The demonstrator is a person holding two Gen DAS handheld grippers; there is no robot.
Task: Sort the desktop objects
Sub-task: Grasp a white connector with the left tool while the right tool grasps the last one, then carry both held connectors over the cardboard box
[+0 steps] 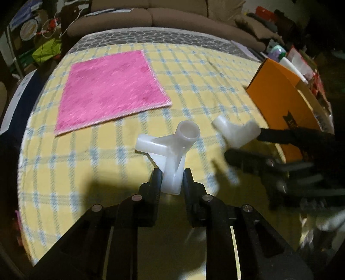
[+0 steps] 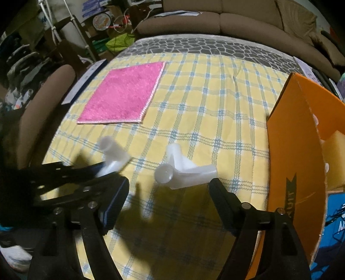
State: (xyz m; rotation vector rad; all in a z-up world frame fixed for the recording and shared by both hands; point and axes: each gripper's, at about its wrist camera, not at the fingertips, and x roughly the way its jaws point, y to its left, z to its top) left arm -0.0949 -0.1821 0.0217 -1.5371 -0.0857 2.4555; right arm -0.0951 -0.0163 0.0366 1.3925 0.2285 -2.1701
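Two white plastic pipe connectors are seen on a counter covered with a yellow checked cloth. In the left wrist view, the left tongs are clenched on one leg of a three-way pipe connector, with both pads pressed against its sides; one of its other legs is pointed up with the open mouth showing, the other toward the left. The second pipe connector is shown in the right wrist view lying on the cloth between and just ahead of the tips of the right tongs, which are spread wide and are not touching it. In the left wrist view this second piece is seen just to the right of the held one, with the dark, blurred right tongs around it. A pink cloth is laid flat on the far left part of the counter, well apart from both connectors. An orange box is stood at the right edge of the counter, and a yellow sponge is seen inside it. A brown sofa is seen beyond the counter.
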